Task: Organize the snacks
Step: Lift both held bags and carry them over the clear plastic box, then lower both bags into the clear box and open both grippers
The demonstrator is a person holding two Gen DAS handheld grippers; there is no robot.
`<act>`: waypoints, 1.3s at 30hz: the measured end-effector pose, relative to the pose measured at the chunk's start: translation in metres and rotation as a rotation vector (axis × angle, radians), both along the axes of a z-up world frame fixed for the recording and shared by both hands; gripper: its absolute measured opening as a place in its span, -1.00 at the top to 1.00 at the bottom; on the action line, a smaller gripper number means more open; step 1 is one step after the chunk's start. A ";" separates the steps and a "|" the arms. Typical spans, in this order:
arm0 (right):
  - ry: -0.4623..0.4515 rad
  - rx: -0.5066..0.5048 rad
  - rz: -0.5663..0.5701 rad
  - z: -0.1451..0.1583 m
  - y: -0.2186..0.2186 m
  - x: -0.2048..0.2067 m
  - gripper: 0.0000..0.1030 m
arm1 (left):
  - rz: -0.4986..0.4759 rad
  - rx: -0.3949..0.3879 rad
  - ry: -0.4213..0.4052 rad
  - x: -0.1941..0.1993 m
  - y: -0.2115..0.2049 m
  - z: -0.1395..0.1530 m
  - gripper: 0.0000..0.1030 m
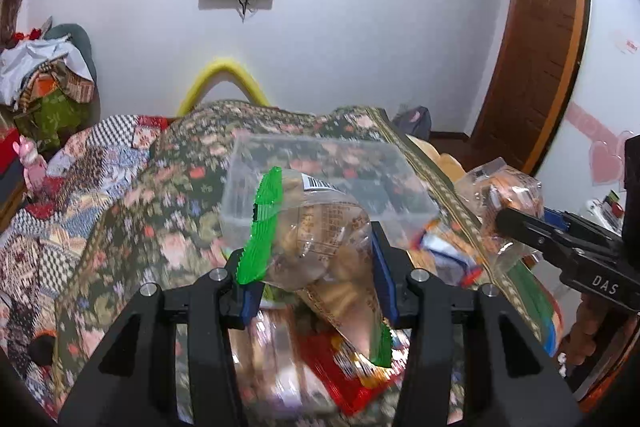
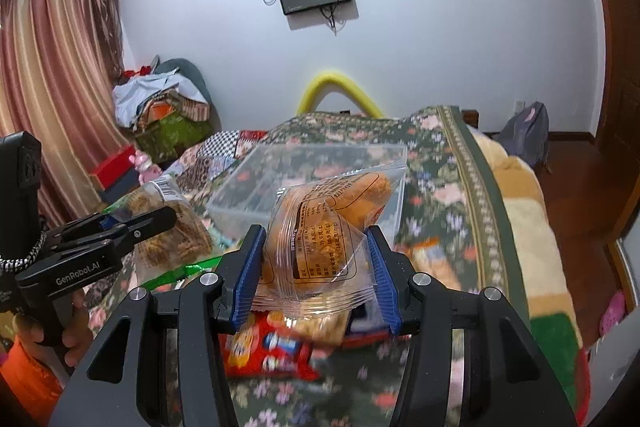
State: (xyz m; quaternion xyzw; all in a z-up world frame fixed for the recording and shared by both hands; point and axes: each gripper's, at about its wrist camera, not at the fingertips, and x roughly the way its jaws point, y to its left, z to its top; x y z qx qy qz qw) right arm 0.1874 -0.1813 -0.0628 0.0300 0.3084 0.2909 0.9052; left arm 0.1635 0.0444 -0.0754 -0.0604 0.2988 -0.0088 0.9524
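Observation:
My left gripper (image 1: pixel 316 275) is shut on a clear snack bag with green sealed ends (image 1: pixel 320 247), held above the bed. It also shows in the right wrist view (image 2: pixel 172 227). My right gripper (image 2: pixel 316 267) is shut on a clear packet of orange-brown pastry (image 2: pixel 324 231), also lifted; that packet shows in the left wrist view (image 1: pixel 504 203). A clear plastic box (image 1: pixel 320 179) sits open on the floral bedspread just beyond both grippers, and shows in the right wrist view too (image 2: pixel 280 179). A red snack pack (image 2: pixel 268 351) and other packets lie below.
The floral bedspread (image 2: pixel 432 195) covers the bed, with a patchwork quilt (image 1: pixel 60 207) to the left. A pile of clothes (image 2: pixel 160 103) and curtains (image 2: pixel 52 75) stand at the left. A wooden door (image 1: pixel 540 47) and a backpack (image 2: pixel 524 135) are at the right.

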 end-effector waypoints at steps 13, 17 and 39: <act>-0.017 -0.053 -0.038 -0.011 0.027 0.050 0.08 | 0.023 0.013 0.026 0.073 0.017 -0.014 0.10; 0.012 -0.062 -0.037 -0.021 0.034 0.068 0.08 | 0.013 0.016 0.040 0.092 0.015 -0.021 0.10; 0.135 -0.176 0.018 -0.059 0.058 0.116 0.05 | 0.022 0.019 0.172 0.160 0.028 -0.070 0.05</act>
